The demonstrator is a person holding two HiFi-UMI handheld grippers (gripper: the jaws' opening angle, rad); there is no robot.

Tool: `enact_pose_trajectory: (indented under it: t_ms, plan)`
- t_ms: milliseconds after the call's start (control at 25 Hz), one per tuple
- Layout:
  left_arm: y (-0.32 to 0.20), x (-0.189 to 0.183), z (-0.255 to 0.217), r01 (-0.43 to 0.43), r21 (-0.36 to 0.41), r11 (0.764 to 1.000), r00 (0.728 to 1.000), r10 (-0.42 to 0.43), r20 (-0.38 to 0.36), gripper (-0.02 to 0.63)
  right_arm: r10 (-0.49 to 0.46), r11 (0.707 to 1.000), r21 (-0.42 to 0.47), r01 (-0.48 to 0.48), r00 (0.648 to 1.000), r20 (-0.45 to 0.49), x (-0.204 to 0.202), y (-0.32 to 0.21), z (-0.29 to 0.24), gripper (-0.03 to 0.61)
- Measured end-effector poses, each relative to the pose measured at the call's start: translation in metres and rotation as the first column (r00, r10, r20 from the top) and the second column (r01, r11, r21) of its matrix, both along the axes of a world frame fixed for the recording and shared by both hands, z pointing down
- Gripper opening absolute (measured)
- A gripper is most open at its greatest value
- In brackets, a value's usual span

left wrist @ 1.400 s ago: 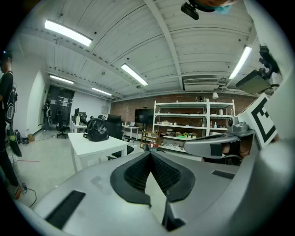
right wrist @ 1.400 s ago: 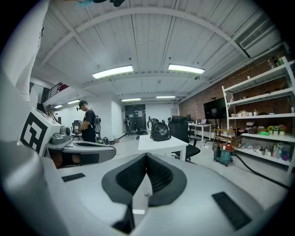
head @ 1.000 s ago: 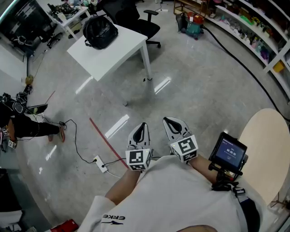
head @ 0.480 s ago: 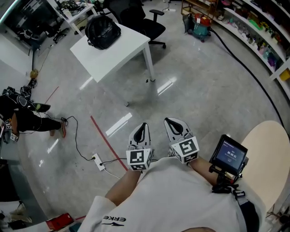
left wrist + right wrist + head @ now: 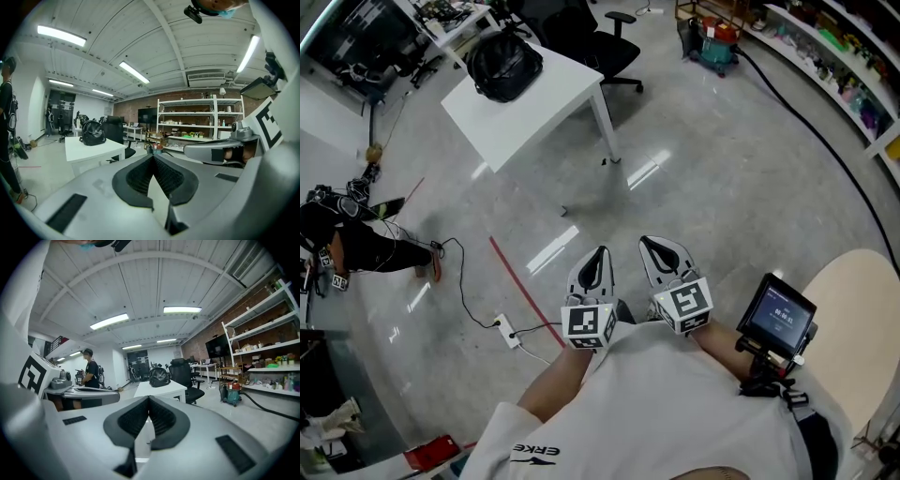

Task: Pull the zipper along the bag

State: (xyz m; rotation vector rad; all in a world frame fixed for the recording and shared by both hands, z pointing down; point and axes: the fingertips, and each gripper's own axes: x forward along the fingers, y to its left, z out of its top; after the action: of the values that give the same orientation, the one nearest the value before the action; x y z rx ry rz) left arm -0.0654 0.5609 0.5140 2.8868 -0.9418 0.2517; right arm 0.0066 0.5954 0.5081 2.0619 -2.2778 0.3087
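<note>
A black backpack sits on a white table far ahead across the floor; it also shows small in the left gripper view and the right gripper view. Its zipper is too small to make out. My left gripper and right gripper are held side by side close to my chest, both far from the bag. Each has its jaws closed tip to tip with nothing between them.
A black office chair stands behind the table. A person is at the left near cables and a power strip. Shelving runs along the right. A small screen sits by my right arm next to a round beige tabletop.
The view has shifted slightly, with the table and bag drifting a little in the picture. Both grippers stay shut and together near my chest.
</note>
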Motion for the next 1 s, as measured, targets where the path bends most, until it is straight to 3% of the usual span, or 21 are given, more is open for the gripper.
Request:
enact_pose_trajectory:
  t_ms: [240, 640, 1000]
  plan:
    - [-0.016, 0.013, 0.01, -0.02, -0.025, 0.999, 1.0, 0.02, 0.005, 0.003, 0.025, 0.999, -0.024, -0.024, 1.0, 0.011, 0.015, -0.014, 0.012, 0.004]
    - [-0.085, 0.04, 0.01, -0.074, -0.028, 0.997, 0.997, 0.073, -0.039, 0.003, 0.077, 0.996, -0.037, -0.078, 0.997, -0.025, 0.04, -0.078, 0.013, 0.003]
    - [-0.183, 0.034, -0.005, -0.016, -0.001, 1.0, 0.997, 0.016, -0.079, 0.003, 0.049, 0.998, -0.027, -0.051, 0.997, -0.061, 0.035, -0.173, -0.001, 0.003]
